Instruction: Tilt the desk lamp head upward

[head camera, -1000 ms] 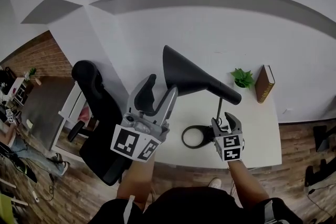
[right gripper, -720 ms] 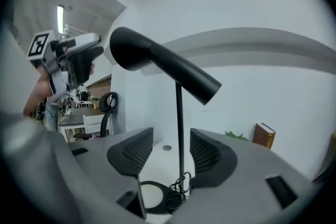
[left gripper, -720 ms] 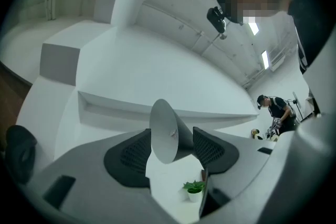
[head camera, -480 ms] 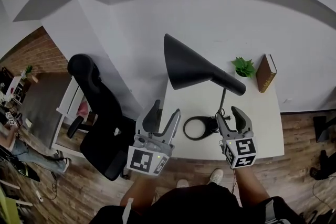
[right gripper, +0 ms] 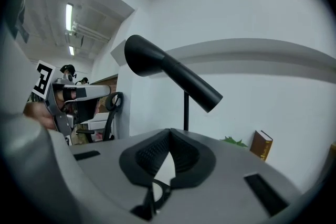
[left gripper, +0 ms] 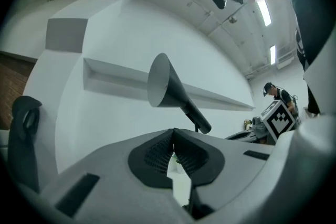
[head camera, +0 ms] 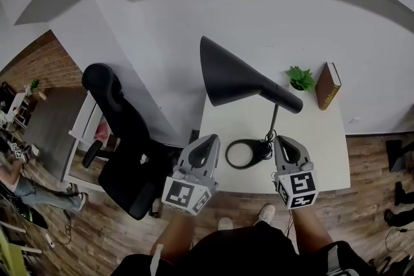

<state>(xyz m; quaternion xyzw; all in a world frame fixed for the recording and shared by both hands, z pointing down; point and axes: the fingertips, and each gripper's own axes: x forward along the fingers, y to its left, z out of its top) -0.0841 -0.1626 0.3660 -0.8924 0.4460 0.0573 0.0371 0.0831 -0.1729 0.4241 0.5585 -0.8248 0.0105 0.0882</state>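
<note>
The black desk lamp stands on the white desk (head camera: pixel 323 139). Its cone head (head camera: pixel 226 77) points up and to the left, and a thin stem (head camera: pixel 274 123) runs down to a ring base (head camera: pixel 240 154). My left gripper (head camera: pixel 206 143) is shut and empty at the desk's front left corner, short of the base. My right gripper (head camera: pixel 286 141) is shut and empty just right of the base, near the stem's foot. Neither touches the lamp. In the left gripper view the cone head (left gripper: pixel 167 86) rises beyond my shut left gripper (left gripper: pixel 173 135). In the right gripper view the lamp head (right gripper: pixel 152 63) sits above my shut right gripper (right gripper: pixel 169 134).
A small green plant (head camera: pixel 300 79) and a brown book (head camera: pixel 328 86) stand at the desk's back right, against the white wall. A black office chair (head camera: pixel 123 139) stands left of the desk. Wooden floor lies around the desk.
Both grippers' jaws have gone from wide open to shut. Both hands drew back from the lamp toward the desk's front edge. The lamp looks unchanged.
</note>
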